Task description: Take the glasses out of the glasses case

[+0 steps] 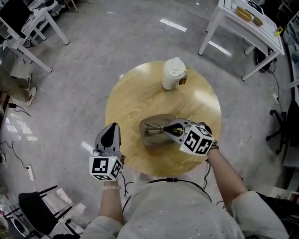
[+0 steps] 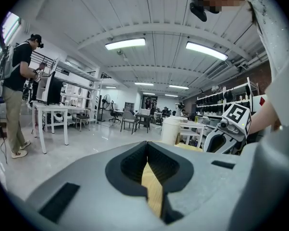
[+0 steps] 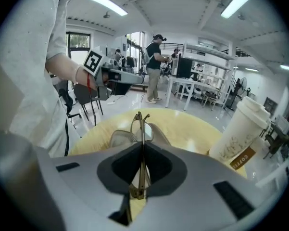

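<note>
A taupe glasses case (image 1: 153, 137) lies open on the round wooden table (image 1: 134, 101). My right gripper (image 1: 170, 129) is shut on the folded gold-framed glasses (image 1: 152, 130), gripping them by one end so that they stick out over the case. In the right gripper view the glasses (image 3: 141, 127) stand edge-on between the jaws, above the case (image 3: 117, 139). My left gripper (image 1: 111, 130) hovers at the table's left front edge, shut with nothing in it. Its jaws (image 2: 147, 165) meet, and only table wood shows below them.
A white lidded paper coffee cup (image 1: 173, 73) stands at the table's far side, also in the right gripper view (image 3: 238, 129). White work tables (image 1: 241, 16) and chairs stand around on the grey floor. A person (image 3: 155, 66) stands at a bench far off.
</note>
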`<action>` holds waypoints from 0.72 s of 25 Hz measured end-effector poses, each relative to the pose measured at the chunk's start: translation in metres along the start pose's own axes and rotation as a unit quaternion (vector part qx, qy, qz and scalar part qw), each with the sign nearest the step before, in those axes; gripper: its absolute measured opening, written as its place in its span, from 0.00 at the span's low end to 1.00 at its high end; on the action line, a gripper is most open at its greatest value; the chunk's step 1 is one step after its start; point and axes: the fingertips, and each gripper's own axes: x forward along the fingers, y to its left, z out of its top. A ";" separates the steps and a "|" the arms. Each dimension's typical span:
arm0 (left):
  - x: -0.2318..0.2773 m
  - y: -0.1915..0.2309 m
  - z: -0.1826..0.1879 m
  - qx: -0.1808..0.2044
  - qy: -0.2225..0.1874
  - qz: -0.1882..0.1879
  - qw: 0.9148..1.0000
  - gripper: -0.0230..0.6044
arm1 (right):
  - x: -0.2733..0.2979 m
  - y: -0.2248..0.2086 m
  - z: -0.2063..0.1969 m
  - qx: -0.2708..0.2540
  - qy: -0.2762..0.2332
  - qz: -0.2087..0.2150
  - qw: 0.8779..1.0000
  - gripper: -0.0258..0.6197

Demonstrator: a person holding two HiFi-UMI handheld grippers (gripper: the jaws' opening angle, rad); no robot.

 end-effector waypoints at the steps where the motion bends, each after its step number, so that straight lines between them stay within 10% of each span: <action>1: 0.001 0.000 0.002 0.001 -0.002 -0.001 1.000 0.04 | -0.004 -0.003 0.001 0.013 -0.011 -0.009 1.000 0.07; 18: 0.011 -0.015 0.025 0.015 -0.025 -0.027 0.999 0.04 | -0.062 -0.032 0.011 0.135 -0.130 -0.121 0.975 0.07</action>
